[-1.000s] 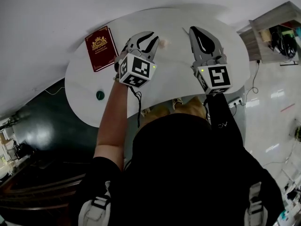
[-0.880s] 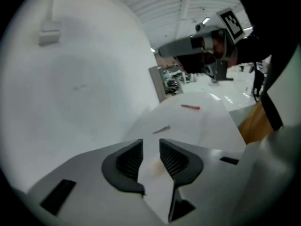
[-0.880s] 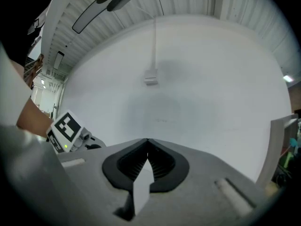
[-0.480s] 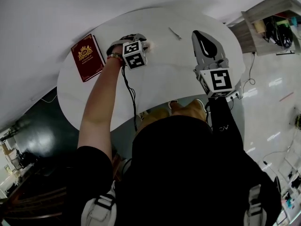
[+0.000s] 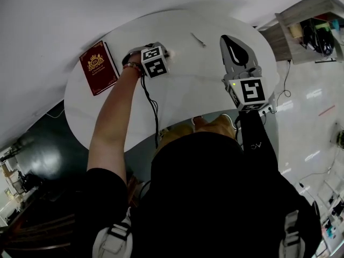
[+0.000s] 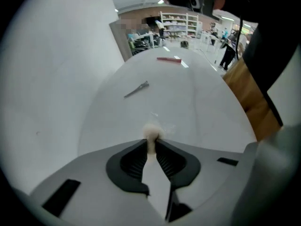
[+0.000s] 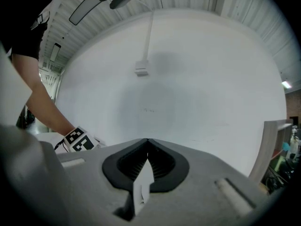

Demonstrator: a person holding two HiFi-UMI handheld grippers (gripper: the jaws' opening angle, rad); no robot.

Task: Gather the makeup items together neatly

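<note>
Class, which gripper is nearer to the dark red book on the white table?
Left. The left gripper, its jaws just closed on a small cream puff, is a short way right of the book; the right gripper is much farther right, beyond the left one.

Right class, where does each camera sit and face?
Head view: on the person's head, looking down at the table; left arm, left tool, right tool show.
Left gripper view: on the left tool, looking across the table; jaws just closed on a beige puff.
Right gripper view: on the right tool, jaws shut, facing the wall; left arm shows.
Shared: hair clip, head and left gripper views.
</note>
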